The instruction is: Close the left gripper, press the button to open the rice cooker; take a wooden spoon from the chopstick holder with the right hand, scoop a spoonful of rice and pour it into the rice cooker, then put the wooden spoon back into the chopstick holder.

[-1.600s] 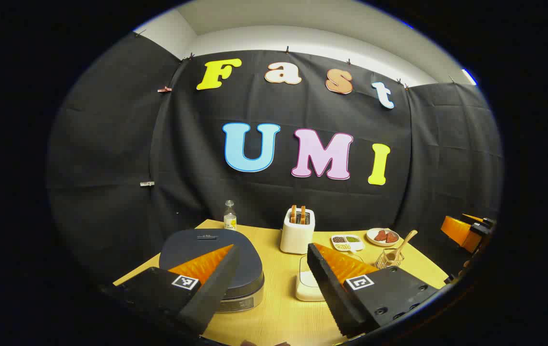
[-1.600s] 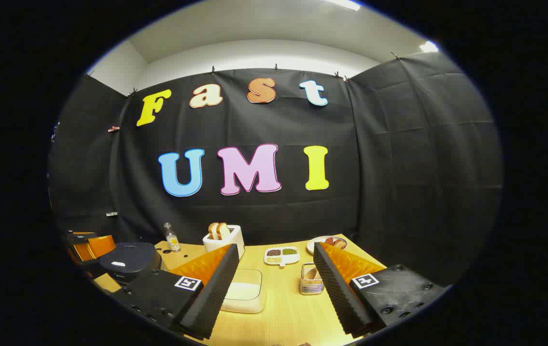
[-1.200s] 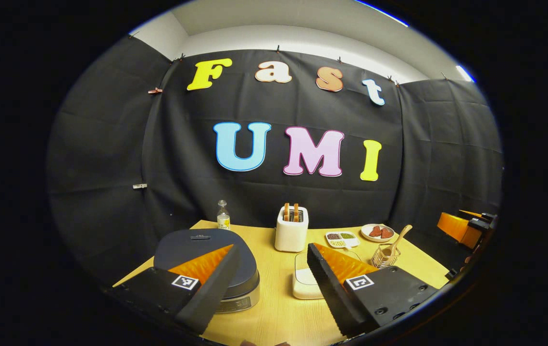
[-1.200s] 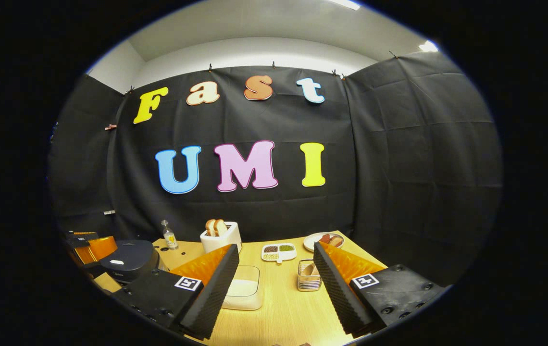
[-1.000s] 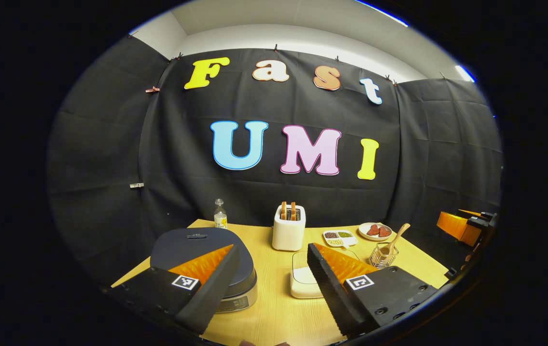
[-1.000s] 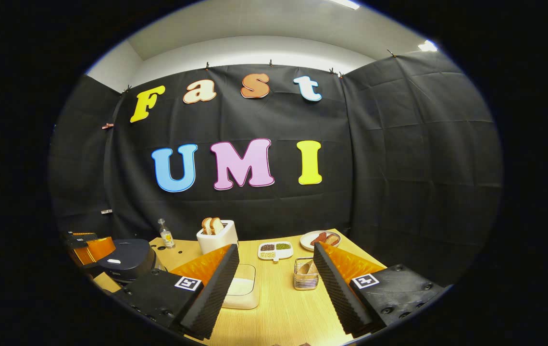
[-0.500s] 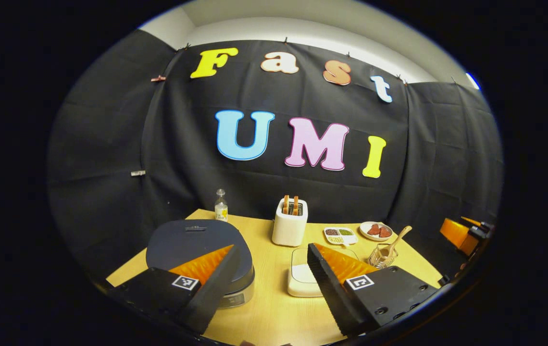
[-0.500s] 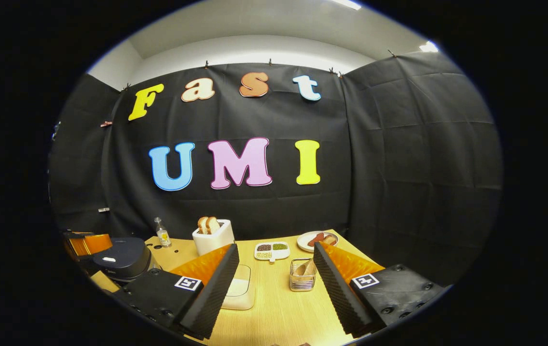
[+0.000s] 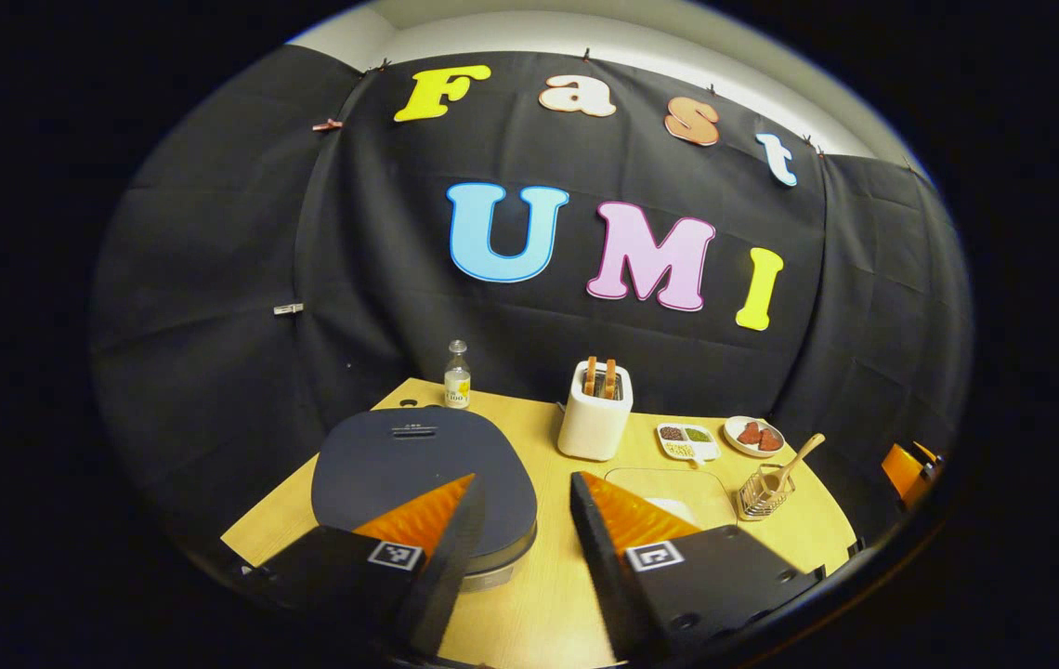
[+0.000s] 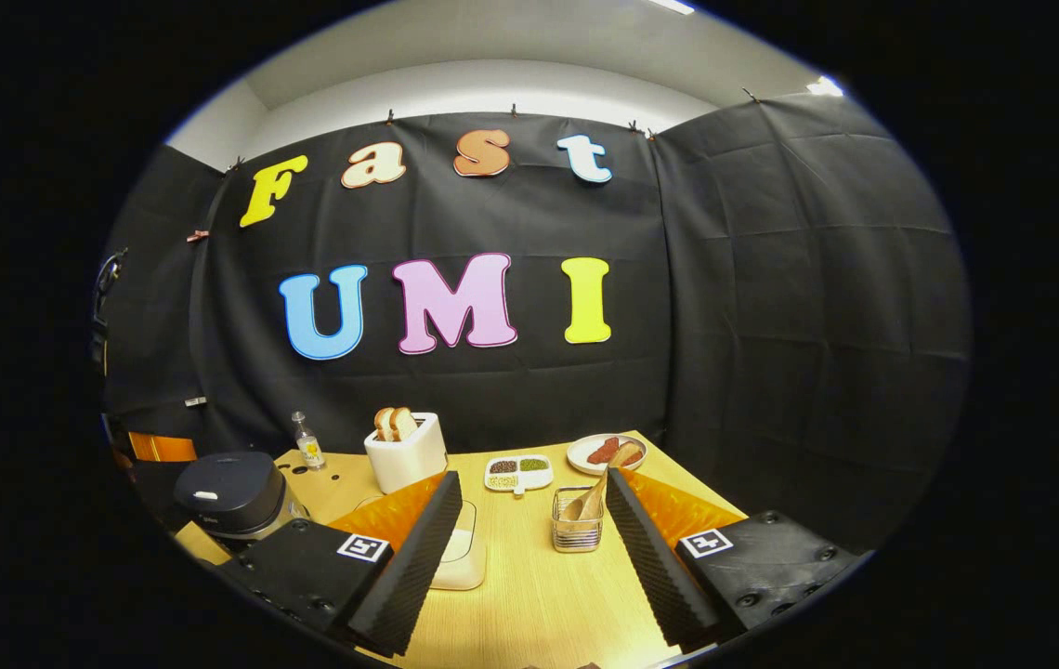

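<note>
On the light wooden table (image 9: 548, 595): one dark grey rice cooker with flat lid (image 9: 418, 465), lid down, at about 7 o'clock in the left gripper view and 8 o'clock in the right gripper view (image 10: 230, 492). One wire chopstick holder (image 9: 764, 492) at 4 o'clock in the left gripper view, with one wooden spoon (image 9: 797, 461) standing in it, handle leaning up to the right. One clear lidded box of white rice (image 9: 678, 492) between cooker and holder, partly behind a finger. One white toaster (image 9: 595, 420) with two slices of toast in its slots. One small clear glass bottle (image 9: 457, 376) at the back, 11 o'clock from the cooker. One white three-section dish of grains (image 9: 687, 440), one round white plate with reddish food (image 9: 753, 435) at the far right corner.

Left gripper (image 9: 523, 488): fingers apart but at a narrow gap, nothing between them, touching nothing. It hangs above the near table edge; its left finger overlaps the cooker lid in the picture, contact not visible.

Right gripper (image 10: 531, 488): fingers spread wide, empty. In its view the chopstick holder (image 10: 578, 530) and wooden spoon (image 10: 590, 500) sit in the gap, close to the right finger, farther away and not touched. The rice box (image 10: 460, 557) is partly hidden behind its left finger.
</note>
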A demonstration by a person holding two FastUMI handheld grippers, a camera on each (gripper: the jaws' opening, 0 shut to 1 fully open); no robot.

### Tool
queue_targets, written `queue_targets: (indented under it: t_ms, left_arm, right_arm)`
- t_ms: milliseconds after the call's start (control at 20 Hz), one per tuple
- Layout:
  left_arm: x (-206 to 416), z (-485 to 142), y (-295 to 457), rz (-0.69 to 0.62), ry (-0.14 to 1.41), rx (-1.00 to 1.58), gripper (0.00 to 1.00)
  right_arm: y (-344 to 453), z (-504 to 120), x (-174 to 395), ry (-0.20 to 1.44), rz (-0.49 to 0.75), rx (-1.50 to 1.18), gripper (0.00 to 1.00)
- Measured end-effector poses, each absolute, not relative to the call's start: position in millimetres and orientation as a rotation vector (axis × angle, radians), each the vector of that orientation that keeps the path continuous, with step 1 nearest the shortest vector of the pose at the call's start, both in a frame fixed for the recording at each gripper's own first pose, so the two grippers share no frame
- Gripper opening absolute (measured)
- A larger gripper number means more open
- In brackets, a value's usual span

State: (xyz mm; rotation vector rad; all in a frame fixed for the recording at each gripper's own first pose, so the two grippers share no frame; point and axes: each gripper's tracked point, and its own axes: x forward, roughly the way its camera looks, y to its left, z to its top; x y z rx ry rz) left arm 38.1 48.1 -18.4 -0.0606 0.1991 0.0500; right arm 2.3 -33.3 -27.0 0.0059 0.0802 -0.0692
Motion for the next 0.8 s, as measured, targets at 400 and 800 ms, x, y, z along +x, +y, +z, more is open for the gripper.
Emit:
queue_targets:
  t_ms: [400, 800]
  left_arm:
    - [50.1, -35.7, 86.7, 0.085, 0.272, -0.093, 0.08]
    - [63.7, -77.4, 108.1, 0.087, 0.393, -0.126, 0.05]
  right_arm:
    - [-29.5, -27.7, -3.4, 0.083, -0.056, -0.001, 0.98]
    - [-44.3, -40.8, -6.6, 0.131, -0.095, 0.010, 0.98]
